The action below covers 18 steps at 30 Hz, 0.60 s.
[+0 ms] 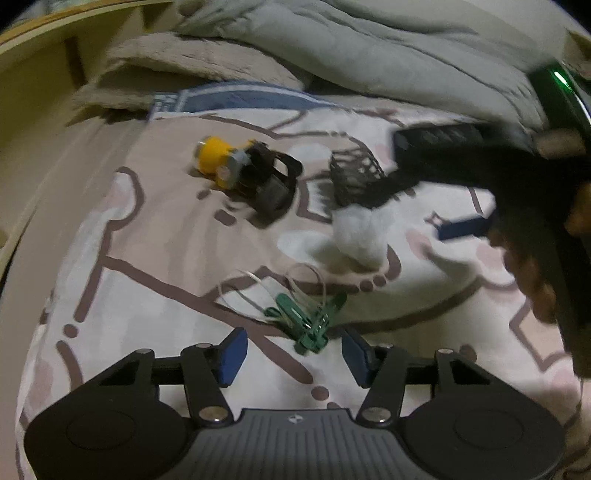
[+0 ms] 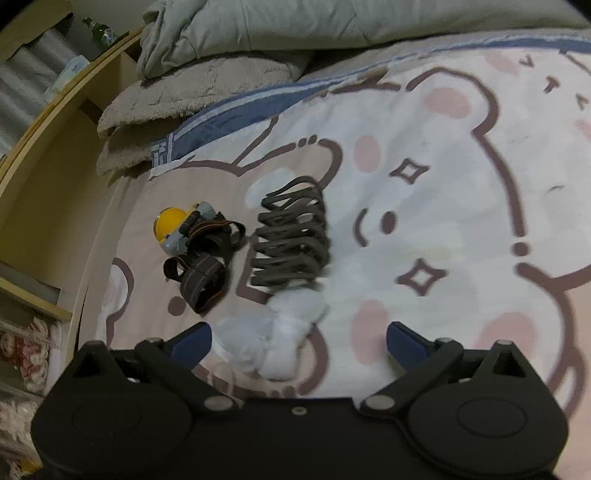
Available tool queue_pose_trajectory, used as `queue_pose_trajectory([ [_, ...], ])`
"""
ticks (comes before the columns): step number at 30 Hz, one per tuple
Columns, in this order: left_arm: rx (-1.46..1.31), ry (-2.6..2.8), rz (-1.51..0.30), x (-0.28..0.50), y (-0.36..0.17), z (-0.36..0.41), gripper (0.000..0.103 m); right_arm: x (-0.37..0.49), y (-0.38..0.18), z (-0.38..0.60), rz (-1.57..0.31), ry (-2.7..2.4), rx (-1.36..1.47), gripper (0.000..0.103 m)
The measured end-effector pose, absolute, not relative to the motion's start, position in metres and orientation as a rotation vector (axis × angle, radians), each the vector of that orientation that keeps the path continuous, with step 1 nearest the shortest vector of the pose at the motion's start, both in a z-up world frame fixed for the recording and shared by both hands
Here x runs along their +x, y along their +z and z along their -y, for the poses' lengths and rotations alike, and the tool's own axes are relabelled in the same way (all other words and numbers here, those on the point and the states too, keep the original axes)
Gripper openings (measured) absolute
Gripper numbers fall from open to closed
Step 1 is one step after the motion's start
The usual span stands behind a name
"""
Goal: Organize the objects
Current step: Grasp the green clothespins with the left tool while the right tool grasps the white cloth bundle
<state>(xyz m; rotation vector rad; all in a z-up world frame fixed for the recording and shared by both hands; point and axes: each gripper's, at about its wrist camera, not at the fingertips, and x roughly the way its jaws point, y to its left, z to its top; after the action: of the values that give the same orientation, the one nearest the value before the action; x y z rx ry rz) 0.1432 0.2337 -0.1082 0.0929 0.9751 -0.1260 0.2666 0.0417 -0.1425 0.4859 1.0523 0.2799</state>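
Note:
In the left wrist view, a bunch of green clips (image 1: 308,325) with clear loops lies on the bear-print sheet (image 1: 147,258). It sits just ahead of my left gripper (image 1: 294,352), whose blue pads stand apart and do not touch it. Farther off lie a yellow headlamp (image 1: 216,160) with a black strap, a dark folding rack (image 1: 354,177) and a white fluffy ball (image 1: 358,236). My right gripper (image 2: 300,338) stands open around the white fluffy ball (image 2: 284,332), pads clear of it. Beyond it are the dark folding rack (image 2: 291,243) and the headlamp (image 2: 173,225).
A grey duvet (image 2: 295,22) and a beige fuzzy blanket (image 2: 192,96) are piled at the head of the bed. A wooden shelf frame (image 2: 55,110) runs along the left, with a green bottle (image 2: 99,31) on it. The person's hand (image 1: 543,288) holds the right gripper.

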Motion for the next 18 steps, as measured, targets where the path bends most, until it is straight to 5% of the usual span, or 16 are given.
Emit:
queue_pose_trajectory([
  [14, 0.035, -0.145, -1.032, 0.172, -0.138, -0.229, 0.057, 0.293, -0.172, -0.072, -1.135, 0.321, 0.535, 0.079],
  [18, 0.049, -0.110, -1.041, 0.177, -0.142, -0.225, 0.048, 0.296, -0.173, -0.074, -1.141, 0.327, 0.497, 0.066],
])
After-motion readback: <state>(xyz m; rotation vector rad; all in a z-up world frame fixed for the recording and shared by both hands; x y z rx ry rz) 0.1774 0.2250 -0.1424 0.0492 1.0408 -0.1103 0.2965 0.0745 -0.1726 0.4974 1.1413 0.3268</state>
